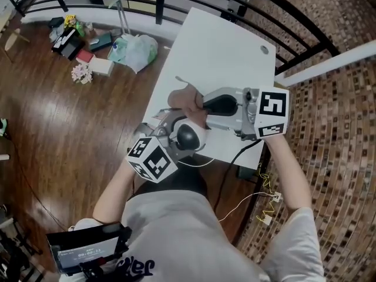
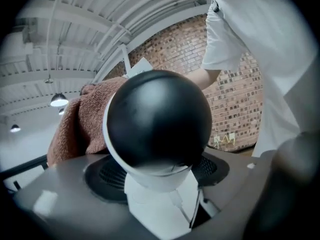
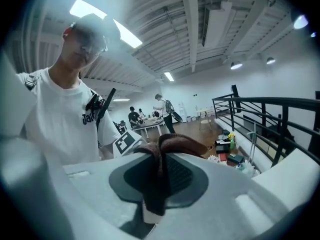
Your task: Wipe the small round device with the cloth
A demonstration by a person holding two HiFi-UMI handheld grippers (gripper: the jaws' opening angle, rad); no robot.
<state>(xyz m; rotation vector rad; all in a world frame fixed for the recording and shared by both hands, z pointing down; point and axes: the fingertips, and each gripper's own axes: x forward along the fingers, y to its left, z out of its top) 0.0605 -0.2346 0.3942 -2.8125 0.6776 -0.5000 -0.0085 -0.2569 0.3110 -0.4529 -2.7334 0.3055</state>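
Rust-brown terry, the cloth [image 1: 183, 97] is pinched in our right claw [image 3: 150, 204]. Its jaws are closed on a fold, and the rest bunches up beyond the tips. Our left claw [image 2: 160, 209] is closed on the small round device [image 2: 157, 121], gripping it by the white stand under the ball, so the ball rides clear above the jaws. We hold both off the white tabletop [image 1: 226, 46], by its near edge and close to our chest.

The next stroke, we judge, turns on one thing: the cloth lies on the far side of the ball from the left claw. In the left gripper view the glossy black face is turned toward that claw's camera. The cloth shows behind the ball's upper left, against or just beside the white shell; we cannot tell for sure that it touches. In the head view the right claw comes in from our right, roughly crosswise to the left one, with the cloth just beyond the ball, away from us.

So the black face is the side not under the cloth. To reach it we would either draw the cloth over the top of the ball toward us, or turn the device in the left claw to bring the face round. The right claw is the one to move, and the left need only hold steady.
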